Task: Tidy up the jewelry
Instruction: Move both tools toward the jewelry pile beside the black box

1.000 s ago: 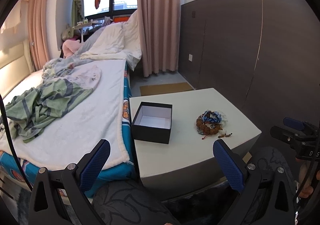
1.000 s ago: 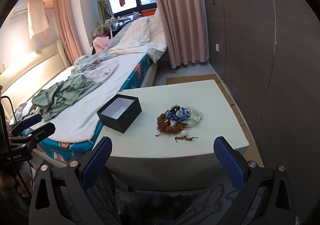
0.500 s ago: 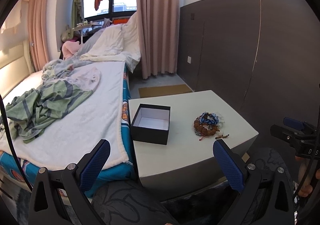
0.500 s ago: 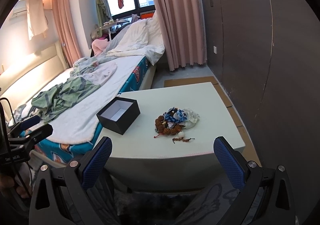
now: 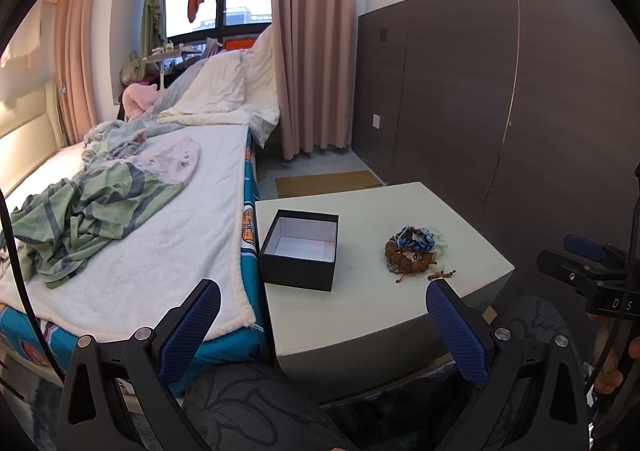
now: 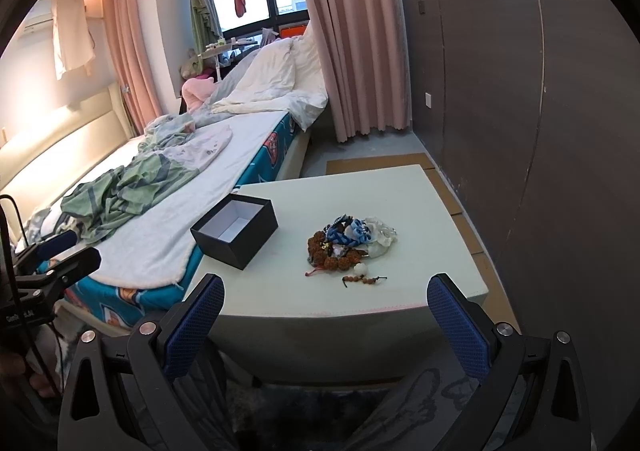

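An open black box (image 5: 301,251) with a white, empty inside sits on the left part of a pale table (image 5: 360,311). A pile of jewelry (image 5: 412,251), brown bead bracelets and blue braided bands, lies to its right. The box (image 6: 236,231) and the pile (image 6: 348,241) also show in the right wrist view, with a small bead strand (image 6: 364,281) in front. My left gripper (image 5: 320,323) is open and empty, held back from the table's near edge. My right gripper (image 6: 326,315) is open and empty, also short of the table.
A bed (image 5: 140,219) with white blanket and green striped cloth (image 5: 80,211) adjoins the table's left side. A dark panelled wall (image 5: 500,111) stands to the right. Pink curtains (image 5: 312,51) hang behind. The other gripper shows at the edge of each view (image 5: 588,271) (image 6: 44,271).
Both grippers have drawn slightly back from the table, so box and jewelry look a little smaller. Nothing on the table has moved.
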The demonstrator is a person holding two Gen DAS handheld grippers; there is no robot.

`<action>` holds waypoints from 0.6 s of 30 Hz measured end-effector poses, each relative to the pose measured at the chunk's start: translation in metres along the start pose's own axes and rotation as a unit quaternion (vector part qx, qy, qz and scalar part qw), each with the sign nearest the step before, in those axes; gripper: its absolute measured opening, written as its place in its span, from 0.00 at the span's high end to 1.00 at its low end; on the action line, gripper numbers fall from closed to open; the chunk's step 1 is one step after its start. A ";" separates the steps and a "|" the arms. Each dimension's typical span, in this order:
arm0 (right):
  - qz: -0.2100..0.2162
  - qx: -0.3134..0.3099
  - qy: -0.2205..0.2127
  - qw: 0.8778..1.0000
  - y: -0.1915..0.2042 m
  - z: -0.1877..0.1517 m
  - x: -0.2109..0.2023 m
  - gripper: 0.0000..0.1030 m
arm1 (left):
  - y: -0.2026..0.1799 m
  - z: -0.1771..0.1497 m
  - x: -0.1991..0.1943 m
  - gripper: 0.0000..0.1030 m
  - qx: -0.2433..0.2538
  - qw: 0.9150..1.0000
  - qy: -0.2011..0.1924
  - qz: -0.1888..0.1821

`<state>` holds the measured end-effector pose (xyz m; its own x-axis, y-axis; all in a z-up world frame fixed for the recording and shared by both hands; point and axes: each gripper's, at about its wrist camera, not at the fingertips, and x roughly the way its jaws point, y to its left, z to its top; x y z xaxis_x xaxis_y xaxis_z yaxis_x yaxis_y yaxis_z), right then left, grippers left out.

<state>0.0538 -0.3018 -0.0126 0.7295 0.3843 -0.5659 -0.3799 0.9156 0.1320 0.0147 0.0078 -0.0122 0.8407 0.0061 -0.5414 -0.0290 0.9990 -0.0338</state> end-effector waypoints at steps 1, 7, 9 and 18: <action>0.000 -0.001 0.000 1.000 0.001 -0.001 0.000 0.00 | -0.001 0.000 0.000 0.01 0.000 1.000 -0.001 -0.002; 0.000 0.000 0.000 1.000 0.000 -0.001 0.000 0.00 | -0.003 0.001 -0.002 0.01 0.003 1.000 -0.004 -0.010; 0.000 -0.001 0.000 1.000 0.001 -0.001 0.000 0.00 | -0.003 0.001 -0.003 0.01 0.003 1.000 -0.004 -0.011; -0.001 -0.002 -0.001 1.000 0.000 -0.001 0.000 0.00 | -0.002 0.001 -0.005 0.01 0.003 1.000 -0.007 -0.018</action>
<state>0.0535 -0.3022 -0.0133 0.7312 0.3835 -0.5641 -0.3815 0.9155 0.1280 0.0110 0.0060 -0.0092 0.8487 -0.0302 -0.5280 0.0054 0.9988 -0.0485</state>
